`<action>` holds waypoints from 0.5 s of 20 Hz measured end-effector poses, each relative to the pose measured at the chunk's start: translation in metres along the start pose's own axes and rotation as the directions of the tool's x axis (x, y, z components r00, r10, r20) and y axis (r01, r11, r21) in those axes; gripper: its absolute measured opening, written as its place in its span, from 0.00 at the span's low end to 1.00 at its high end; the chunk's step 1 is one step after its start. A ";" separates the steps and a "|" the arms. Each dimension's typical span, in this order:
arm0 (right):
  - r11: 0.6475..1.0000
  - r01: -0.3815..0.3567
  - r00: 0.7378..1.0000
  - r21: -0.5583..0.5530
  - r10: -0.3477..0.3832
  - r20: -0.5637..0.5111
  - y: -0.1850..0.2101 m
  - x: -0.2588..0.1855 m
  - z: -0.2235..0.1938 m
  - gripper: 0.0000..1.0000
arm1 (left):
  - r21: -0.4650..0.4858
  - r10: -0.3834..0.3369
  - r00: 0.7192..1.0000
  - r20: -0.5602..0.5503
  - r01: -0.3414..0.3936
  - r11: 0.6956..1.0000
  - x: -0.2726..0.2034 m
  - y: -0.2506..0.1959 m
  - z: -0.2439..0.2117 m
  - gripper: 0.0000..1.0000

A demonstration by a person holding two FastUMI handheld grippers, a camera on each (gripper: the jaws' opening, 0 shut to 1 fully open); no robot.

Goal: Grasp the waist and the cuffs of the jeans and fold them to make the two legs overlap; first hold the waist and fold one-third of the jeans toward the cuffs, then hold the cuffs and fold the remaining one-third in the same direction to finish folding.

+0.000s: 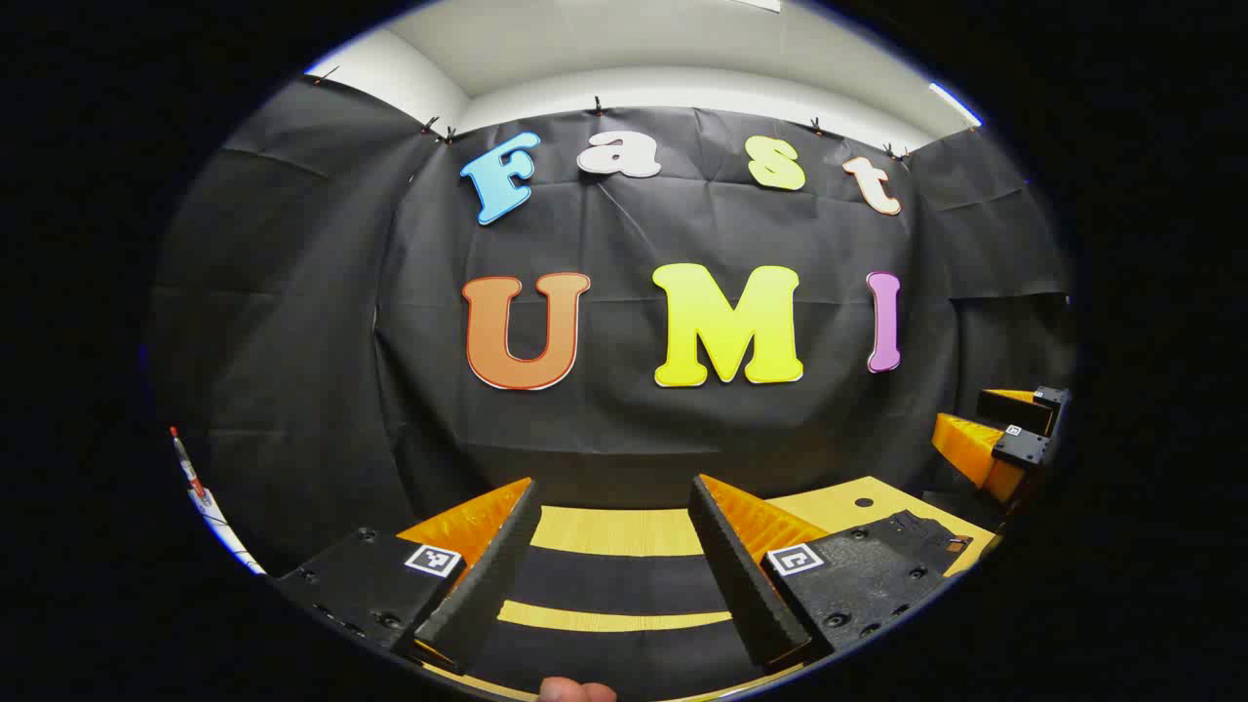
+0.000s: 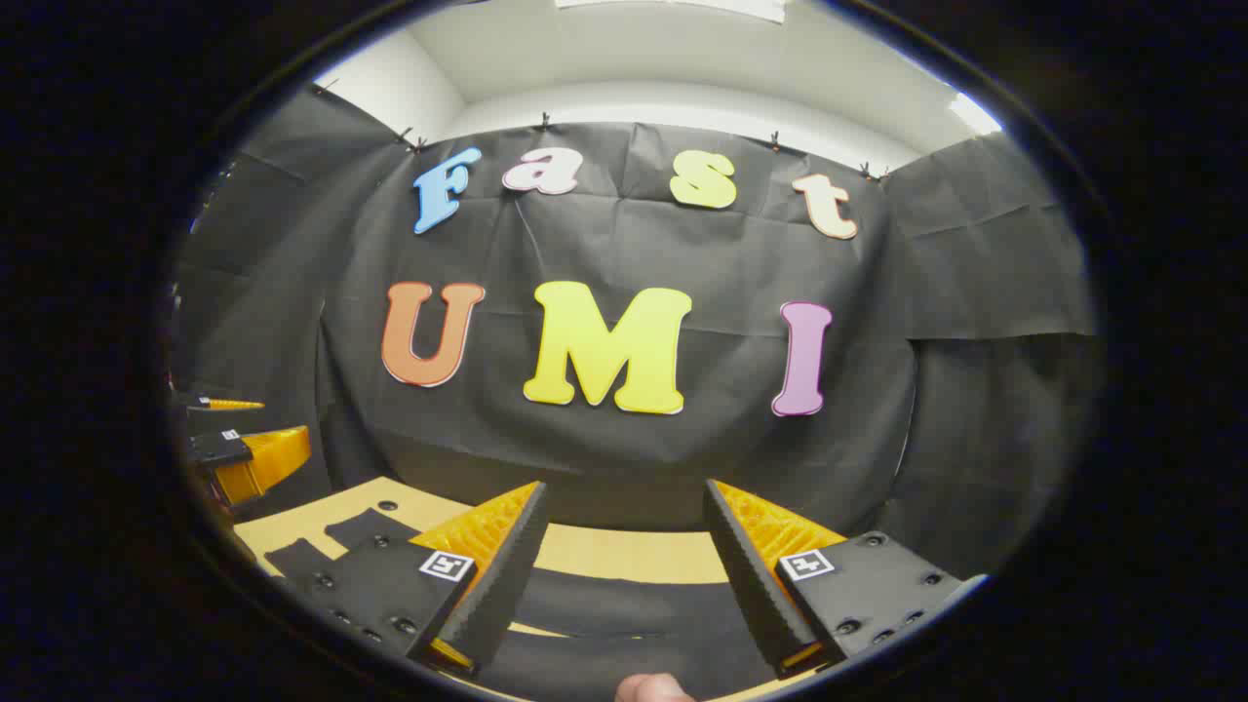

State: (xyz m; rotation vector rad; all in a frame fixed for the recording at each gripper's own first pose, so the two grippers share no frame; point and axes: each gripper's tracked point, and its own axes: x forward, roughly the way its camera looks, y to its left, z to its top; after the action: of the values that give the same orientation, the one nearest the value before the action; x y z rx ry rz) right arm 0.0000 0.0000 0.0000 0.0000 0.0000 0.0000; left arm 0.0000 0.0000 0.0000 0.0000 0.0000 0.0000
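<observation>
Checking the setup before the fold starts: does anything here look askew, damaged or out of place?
Nothing stands out. The dark jeans lie flat on the wooden table, legs spread apart, not yet overlapped. The left gripper and right gripper are both open above them, holding nothing.

jeans (image 2: 624, 604): far parts behind claw fingers | fingertip (image 1: 575, 690): cut by bottom edge

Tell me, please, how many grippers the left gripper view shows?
2. The left gripper is at the bottom, fingers open over the dark jeans on the table. The right gripper is at the right edge, partly cut off.
</observation>
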 end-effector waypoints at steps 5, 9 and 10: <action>1.000 0.008 1.000 0.008 -0.008 0.006 -0.006 0.007 0.000 0.96 | 0.003 -0.015 1.000 -0.003 0.015 1.000 0.005 -0.005 0.000 0.98; 1.000 0.017 1.000 0.002 -0.017 0.002 -0.013 0.006 -0.003 0.96 | 0.007 -0.016 1.000 -0.006 0.016 1.000 0.008 -0.007 0.001 0.98; 1.000 0.019 1.000 0.003 -0.019 0.000 -0.015 0.005 -0.004 0.96 | 0.006 -0.015 1.000 -0.008 0.015 1.000 0.008 -0.007 -0.001 0.98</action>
State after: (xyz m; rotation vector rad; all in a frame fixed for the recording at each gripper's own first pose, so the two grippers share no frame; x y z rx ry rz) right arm 0.0054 -0.0154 -0.0044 0.0027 0.0002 -0.0192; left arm 0.0080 -0.0072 -0.0008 0.0063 0.0076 -0.0152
